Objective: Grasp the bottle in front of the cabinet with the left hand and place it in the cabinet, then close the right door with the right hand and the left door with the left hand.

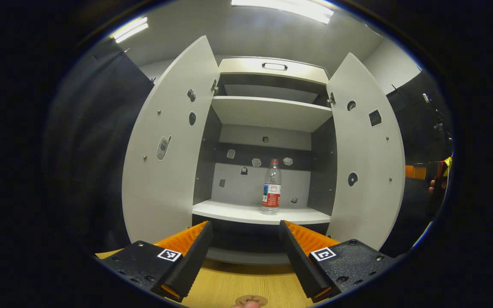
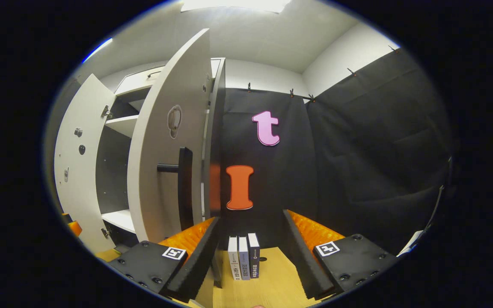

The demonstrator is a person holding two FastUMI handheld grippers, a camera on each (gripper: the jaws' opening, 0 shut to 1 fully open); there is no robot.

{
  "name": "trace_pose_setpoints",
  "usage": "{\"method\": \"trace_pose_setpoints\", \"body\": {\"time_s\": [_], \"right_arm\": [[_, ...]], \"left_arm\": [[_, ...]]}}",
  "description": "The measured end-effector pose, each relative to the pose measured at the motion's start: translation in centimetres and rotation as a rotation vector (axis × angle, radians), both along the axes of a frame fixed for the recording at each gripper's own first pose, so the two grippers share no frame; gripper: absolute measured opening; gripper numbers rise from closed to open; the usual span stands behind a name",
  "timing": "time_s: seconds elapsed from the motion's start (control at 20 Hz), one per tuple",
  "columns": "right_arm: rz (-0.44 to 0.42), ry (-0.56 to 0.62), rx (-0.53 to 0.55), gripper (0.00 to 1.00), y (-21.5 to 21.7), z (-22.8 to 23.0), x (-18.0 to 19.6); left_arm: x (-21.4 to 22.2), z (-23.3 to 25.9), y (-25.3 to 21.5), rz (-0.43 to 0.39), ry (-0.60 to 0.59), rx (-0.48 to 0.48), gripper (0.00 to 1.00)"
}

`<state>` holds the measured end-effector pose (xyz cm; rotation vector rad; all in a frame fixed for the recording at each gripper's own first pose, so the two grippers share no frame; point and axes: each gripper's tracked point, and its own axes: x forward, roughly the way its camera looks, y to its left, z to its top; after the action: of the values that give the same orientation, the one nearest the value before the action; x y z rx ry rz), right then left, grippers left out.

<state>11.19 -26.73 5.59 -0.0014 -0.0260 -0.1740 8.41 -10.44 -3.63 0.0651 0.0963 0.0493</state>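
A clear water bottle (image 1: 271,187) with a red cap and red label stands upright on the lower shelf (image 1: 229,211) of the white cabinet, right of centre. Both cabinet doors stand wide open: the left door (image 1: 165,145) and the right door (image 1: 368,158). My left gripper (image 1: 245,239) is open and holds nothing, drawn back in front of the shelf. In the right gripper view, my right gripper (image 2: 250,239) is open, just to the right of the right door's outer face (image 2: 167,141) and its dark bar handle (image 2: 184,188).
An upper shelf (image 1: 270,111) and a top drawer with a handle (image 1: 274,66) sit above the bottle. Three small boxes (image 2: 243,256) stand on the wooden table (image 2: 272,282) between the right gripper's fingers. Black cloth walls flank the cabinet. A hand (image 1: 432,186) shows at the far right.
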Motion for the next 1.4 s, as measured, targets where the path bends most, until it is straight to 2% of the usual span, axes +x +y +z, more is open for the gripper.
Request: {"method": "trace_pose_setpoints", "body": {"time_s": [0.05, 0.15, 0.2, 0.25, 0.3, 0.65, 0.7, 0.85, 0.9, 0.95, 1.2, 1.25, 1.4], "right_arm": [[0.004, 0.003, 0.001, 0.94, 0.5, -0.1, -0.1], [0.012, -0.007, 0.004, 0.94, 1.9, 0.1, 0.0], [0.023, -0.010, 0.004, 0.87, 2.8, 0.1, -0.1], [0.038, -0.009, 0.006, 0.87, 3.8, 0.1, 0.1], [0.053, -0.005, 0.010, 0.94, 5.0, 0.0, 0.2], [0.146, -0.002, 0.026, 0.94, 11.7, -0.1, 1.8], [0.162, -0.002, 0.020, 0.87, 12.5, 0.0, 2.1], [0.210, -0.012, 0.013, 0.87, 15.4, 0.6, 2.8], [0.227, -0.019, 0.014, 0.95, 16.2, 0.8, 2.9], [0.240, -0.024, 0.012, 0.96, 16.9, 1.0, 3.0], [0.302, 0.020, 0.039, 0.96, 20.0, -0.5, 4.3], [0.320, 0.032, 0.052, 1.00, 20.7, -0.9, 4.6], [0.340, 0.055, 0.061, 0.96, 21.7, -2.1, 6.0]], "left_arm": [[0.3, -0.2, 0.0, -0.007, 0.003, -0.009, 0.94], [0.6, -0.5, 0.4, -0.012, 0.005, -0.016, 0.94], [0.6, -0.6, 0.6, -0.015, 0.008, -0.017, 0.94], [0.7, -0.7, 0.8, -0.018, 0.010, -0.021, 0.94], [0.8, -0.7, 1.0, -0.020, 0.009, -0.024, 0.94], [0.9, -0.1, 3.8, 0.007, -0.008, -0.044, 0.94], [1.0, -0.2, 4.2, 0.014, -0.008, -0.044, 0.94], [0.9, -0.3, 5.4, 0.035, -0.003, -0.054, 0.94], [0.9, -0.3, 5.9, 0.044, -0.003, -0.059, 0.94], [0.8, -0.2, 6.4, 0.055, -0.006, -0.061, 0.94], [-0.4, 0.7, 8.6, 0.110, -0.026, -0.042, 0.94], [-0.7, 0.8, 9.1, 0.122, -0.033, -0.041, 0.94], [-1.9, 1.7, 11.0, 0.178, -0.052, -0.032, 0.94]]}}
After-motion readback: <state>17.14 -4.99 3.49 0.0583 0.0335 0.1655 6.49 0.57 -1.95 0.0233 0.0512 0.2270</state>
